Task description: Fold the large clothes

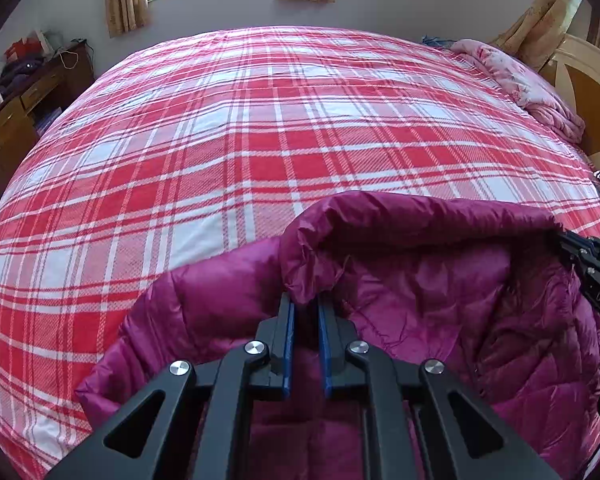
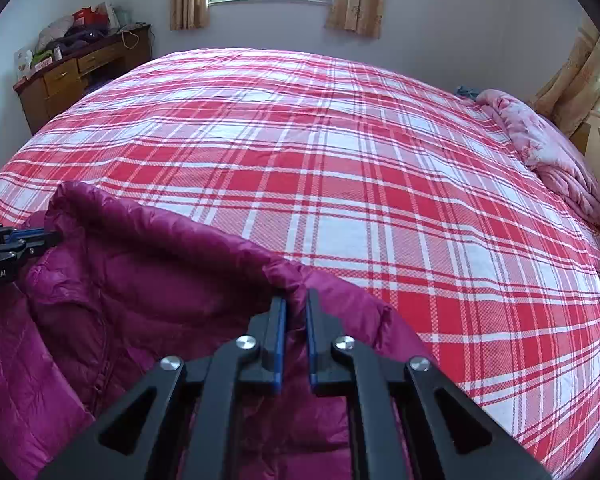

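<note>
Got the magenta puffer jacket (image 1: 400, 280) lying at the near edge of the bed (image 1: 260, 140), on the red plaid sheet. My left gripper (image 1: 306, 304) has its jaws pinched narrow on a bunched bit of the jacket's upper edge, and my right gripper (image 2: 296, 300) is clamped on the same edge further along. The edge is lifted between them. A pink quilt (image 2: 548, 152) sits rumpled by the headboard.

Your down jacket (image 1: 400, 300) lies on the bed (image 1: 260, 140) at 6 o'clock; quilt (image 1: 520, 80) at 2 o'clock, desk (image 1: 28, 96) at 10.
</note>
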Action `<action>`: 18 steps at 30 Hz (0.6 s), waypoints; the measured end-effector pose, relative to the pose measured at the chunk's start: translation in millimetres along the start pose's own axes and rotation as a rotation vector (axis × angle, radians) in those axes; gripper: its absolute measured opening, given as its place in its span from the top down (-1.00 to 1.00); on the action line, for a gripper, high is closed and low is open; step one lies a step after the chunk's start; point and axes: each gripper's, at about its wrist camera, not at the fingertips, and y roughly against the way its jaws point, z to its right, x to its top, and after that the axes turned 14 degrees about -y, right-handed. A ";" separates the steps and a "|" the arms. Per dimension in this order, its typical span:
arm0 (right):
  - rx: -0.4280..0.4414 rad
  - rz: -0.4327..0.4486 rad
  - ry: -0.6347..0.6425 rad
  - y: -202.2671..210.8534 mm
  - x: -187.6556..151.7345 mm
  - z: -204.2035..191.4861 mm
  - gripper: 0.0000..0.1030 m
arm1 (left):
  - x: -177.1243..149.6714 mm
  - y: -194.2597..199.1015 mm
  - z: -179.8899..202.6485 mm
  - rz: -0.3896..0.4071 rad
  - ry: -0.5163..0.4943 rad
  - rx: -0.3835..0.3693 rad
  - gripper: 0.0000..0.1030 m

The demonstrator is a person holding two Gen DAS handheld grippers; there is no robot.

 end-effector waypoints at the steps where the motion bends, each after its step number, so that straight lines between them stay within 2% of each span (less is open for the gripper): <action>1: -0.006 -0.007 0.001 -2.5 -4.2 2.2 0.82 | -6.1 -0.9 -1.2 -0.006 0.002 0.005 0.81; 5: -0.013 -0.015 0.001 -9.2 -14.7 6.5 0.83 | -16.0 8.8 -5.6 0.021 0.022 0.015 0.81; 9: -0.015 0.006 0.001 -10.3 -20.6 7.4 0.83 | -8.6 39.8 -9.5 0.106 0.059 0.039 0.78; 11: -0.011 0.018 -0.004 -11.3 -23.6 8.6 0.82 | 1.8 55.9 -9.5 0.157 0.070 0.056 0.56; 12: -0.009 0.023 -0.007 -11.7 -24.7 9.2 0.82 | 7.7 61.1 -9.4 0.177 0.080 0.066 0.05; 13: -0.004 0.030 -0.011 -12.7 -26.4 10.0 0.82 | 15.6 65.8 -8.9 0.196 0.093 0.078 -0.64; 14: -0.001 0.035 -0.012 -13.0 -27.8 10.6 0.82 | 20.6 69.1 -8.3 0.217 0.103 0.094 -0.83; 16: 0.011 0.048 -0.019 -13.7 -30.5 12.6 0.82 | 33.0 72.4 -4.4 0.284 0.123 0.112 -0.86; 18: 0.026 0.052 -0.029 -14.1 -31.5 14.8 0.82 | 48.1 61.4 4.8 0.266 0.111 0.066 -0.86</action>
